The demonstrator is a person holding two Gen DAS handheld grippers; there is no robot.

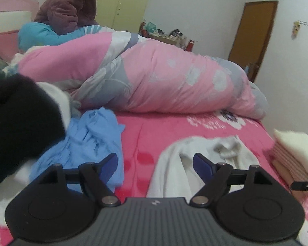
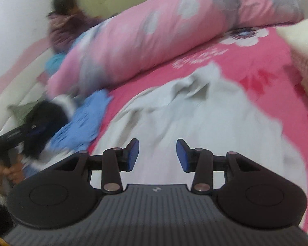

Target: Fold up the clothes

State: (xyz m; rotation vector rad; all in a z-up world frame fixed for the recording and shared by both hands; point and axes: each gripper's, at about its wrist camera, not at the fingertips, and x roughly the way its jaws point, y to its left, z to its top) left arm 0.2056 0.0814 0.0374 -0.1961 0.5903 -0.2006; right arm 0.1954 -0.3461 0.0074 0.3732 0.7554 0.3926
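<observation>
A crumpled white garment (image 1: 174,164) lies on the pink bed sheet (image 1: 164,129). In the left wrist view my left gripper (image 1: 156,164) stands open above the sheet, its right finger over the garment's edge and nothing between its pads. A blue garment (image 1: 88,141) and a black one (image 1: 20,123) are heaped to its left. In the blurred right wrist view my right gripper (image 2: 158,153) hovers open over the same white garment (image 2: 195,112), holding nothing. The blue garment (image 2: 84,121) and black garment (image 2: 45,110) show at the left there.
A rolled pink and grey quilt (image 1: 154,78) runs across the back of the bed. A folded cream and pink stack (image 1: 293,155) sits at the right edge. A person in a purple jacket (image 1: 69,8) sits at the far left. A brown door (image 1: 254,37) stands behind.
</observation>
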